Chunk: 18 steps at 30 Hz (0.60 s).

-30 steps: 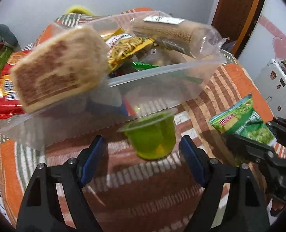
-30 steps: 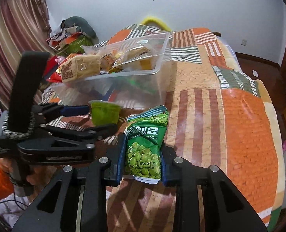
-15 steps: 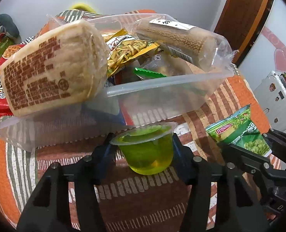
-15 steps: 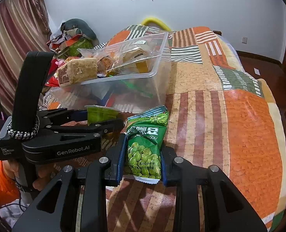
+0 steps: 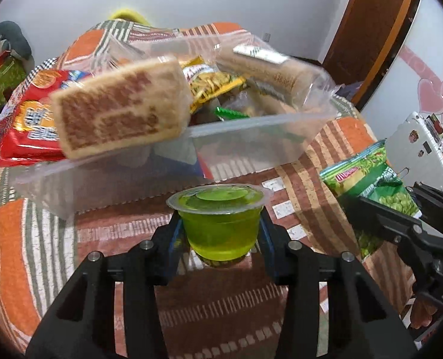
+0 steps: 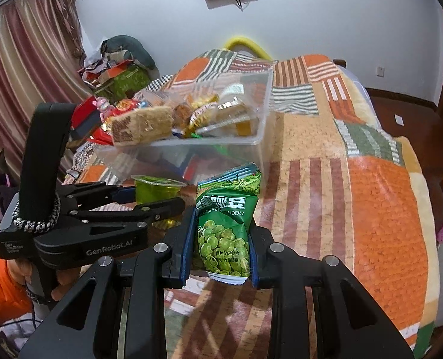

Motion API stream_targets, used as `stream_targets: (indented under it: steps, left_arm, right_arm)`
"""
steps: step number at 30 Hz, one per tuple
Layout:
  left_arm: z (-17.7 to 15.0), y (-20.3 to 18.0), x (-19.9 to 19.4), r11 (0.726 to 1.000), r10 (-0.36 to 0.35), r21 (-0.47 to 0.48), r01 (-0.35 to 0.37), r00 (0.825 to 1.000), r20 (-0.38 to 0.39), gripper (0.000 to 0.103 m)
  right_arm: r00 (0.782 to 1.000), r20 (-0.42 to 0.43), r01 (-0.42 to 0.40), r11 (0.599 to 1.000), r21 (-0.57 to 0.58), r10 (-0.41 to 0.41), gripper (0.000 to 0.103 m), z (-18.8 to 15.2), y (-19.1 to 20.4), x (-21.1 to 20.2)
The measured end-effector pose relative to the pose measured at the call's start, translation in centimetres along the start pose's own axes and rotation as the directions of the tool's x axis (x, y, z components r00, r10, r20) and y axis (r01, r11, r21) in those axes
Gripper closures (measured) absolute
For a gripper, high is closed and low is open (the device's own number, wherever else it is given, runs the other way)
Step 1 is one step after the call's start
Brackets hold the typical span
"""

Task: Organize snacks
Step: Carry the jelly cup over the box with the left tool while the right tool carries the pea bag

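Left gripper (image 5: 220, 236) jaws just closed, now clamping green jelly cup (image 5: 218, 218). Right gripper (image 6: 221, 251) pinches green pea packet (image 6: 226, 224). Clear snack bin (image 5: 251, 125) at 12 o'clock on blanket (image 6: 380, 203).

The place was a home bedroom: a bed under an orange, green and brown striped patchwork blanket (image 6: 356, 155), striped pink curtains (image 6: 21, 68), a dark wooden door (image 5: 374, 30), pink heart wall stickers (image 5: 437, 101)

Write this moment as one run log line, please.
left gripper: jaws just closing, shut on green jelly cup | right gripper: shut on green pea packet | clear bin: behind, full
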<state>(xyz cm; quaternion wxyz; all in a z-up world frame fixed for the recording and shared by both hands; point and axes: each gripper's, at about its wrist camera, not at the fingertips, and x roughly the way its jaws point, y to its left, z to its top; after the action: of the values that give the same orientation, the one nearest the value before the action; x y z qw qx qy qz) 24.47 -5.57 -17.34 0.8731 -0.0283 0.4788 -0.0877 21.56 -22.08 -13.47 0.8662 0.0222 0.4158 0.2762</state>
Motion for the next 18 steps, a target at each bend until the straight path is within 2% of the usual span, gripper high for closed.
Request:
stream_targets:
  steps: [11, 18]
  left_arm:
    - [1.6, 0.9, -7.5, 1.000, -0.015, -0.016, 0.017, 0.993, 0.114, 0.058]
    - [3.6, 1.5, -11.1, 0.999, 0.024, -0.044, -0.016, 0.980, 0.198, 0.058]
  right_arm:
    - [0.997, 0.078, -0.002, 0.999, -0.045, 0.006, 0.076, 2.9, 2.1, -1.8]
    - [0.992, 0.126, -0.011, 0.997, -0.082, 0.021, 0.076, 5.3, 3.9, -2.0]
